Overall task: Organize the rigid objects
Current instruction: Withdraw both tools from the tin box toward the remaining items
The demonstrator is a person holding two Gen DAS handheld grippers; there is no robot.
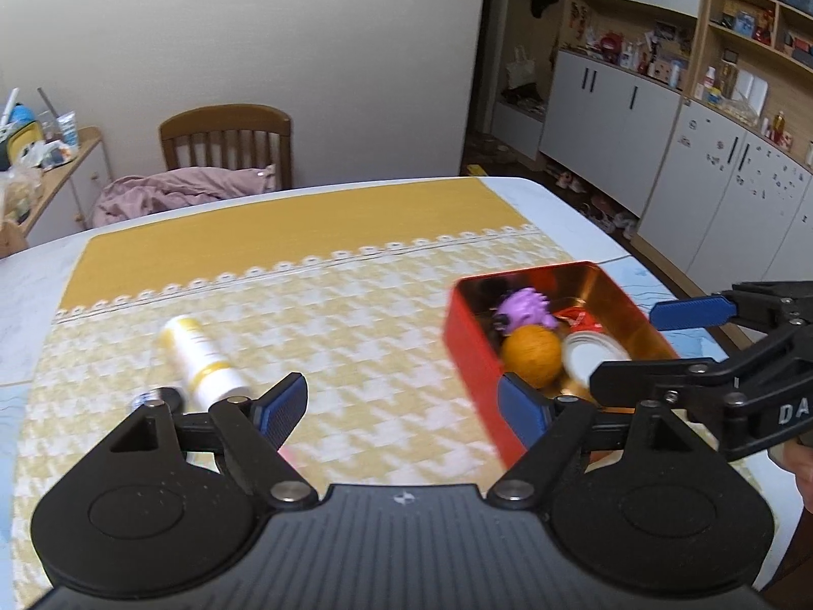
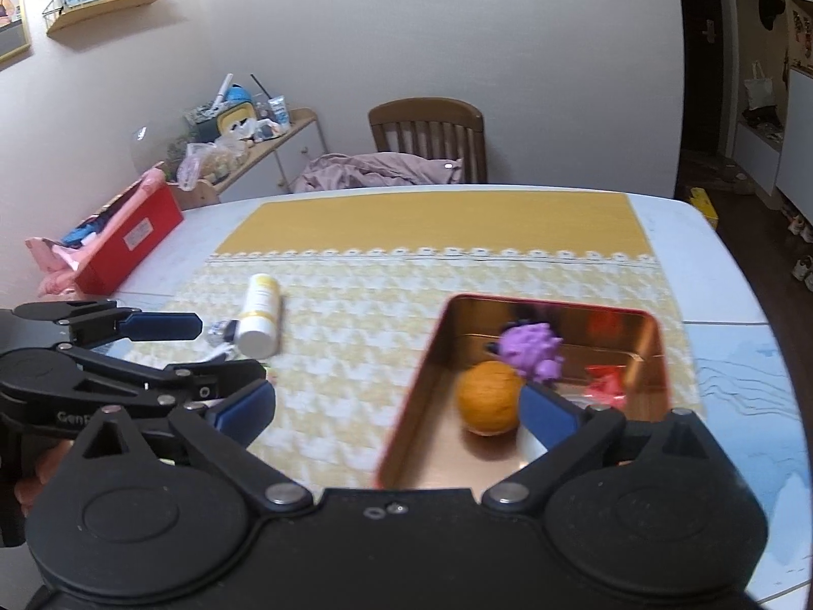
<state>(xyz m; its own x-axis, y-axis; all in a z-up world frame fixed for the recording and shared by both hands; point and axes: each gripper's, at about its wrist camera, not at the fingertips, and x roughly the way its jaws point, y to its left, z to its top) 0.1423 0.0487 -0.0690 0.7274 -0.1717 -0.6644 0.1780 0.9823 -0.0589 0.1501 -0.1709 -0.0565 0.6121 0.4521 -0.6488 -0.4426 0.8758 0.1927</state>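
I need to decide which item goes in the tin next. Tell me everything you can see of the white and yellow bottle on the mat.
The white and yellow bottle is a small cylinder, white with yellow bands and a white cap end, plastic by its look. It lies on its side on the yellow checked mat, outside and to the left of the red tin. Its cap end points toward the cameras. Small unclear items lie right beside it. Neither pair of tongs touches it.

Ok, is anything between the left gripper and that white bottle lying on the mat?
Nothing visible. The left gripper is open, and the white bottle lies just ahead of its left finger, with only bare mat between them.
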